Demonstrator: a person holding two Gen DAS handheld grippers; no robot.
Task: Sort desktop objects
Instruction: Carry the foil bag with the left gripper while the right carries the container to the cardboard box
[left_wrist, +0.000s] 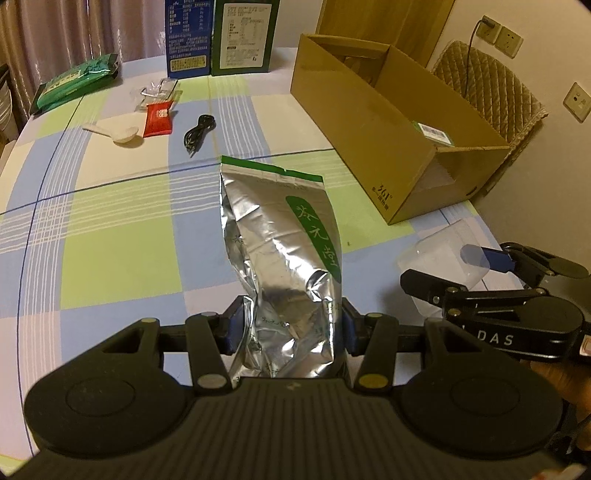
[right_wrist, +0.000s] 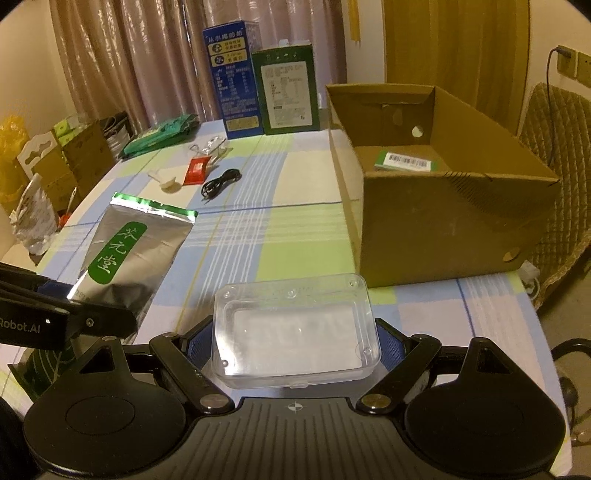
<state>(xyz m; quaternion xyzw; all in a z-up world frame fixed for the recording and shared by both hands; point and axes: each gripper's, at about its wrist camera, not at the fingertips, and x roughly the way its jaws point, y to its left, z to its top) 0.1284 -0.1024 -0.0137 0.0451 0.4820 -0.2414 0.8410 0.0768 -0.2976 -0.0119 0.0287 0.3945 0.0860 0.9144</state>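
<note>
Left wrist: our left gripper (left_wrist: 293, 325) clamps the foil pouch (left_wrist: 280, 266) low, above the table (left_wrist: 110, 240); it may crumple and slip.
Right wrist: our right gripper (right_wrist: 293, 345) grips the clear case (right_wrist: 295, 332) short of the box (right_wrist: 454, 221); slick walls could slide out.

behind the table there's a long pleated curtain (right_wrist: 122, 62), kind of beige-pink, covering most of the back wall. off to the right a chair with a quilted tan cover (left_wrist: 491, 92) sits right behind the table edge, and above it a wall socket (left_wrist: 498, 33) has a plug in it with a dark cord hanging down over the chair back. another wall plate (left_wrist: 578, 101) sits lower on the same wall. past the left end of the table some brown cardboard boxes (right_wrist: 70, 158) are stacked on the floor, with a yellow plastic bag (right_wrist: 11, 147) beside them and a crumpled white bag (right_wrist: 35, 218) in front.
</note>
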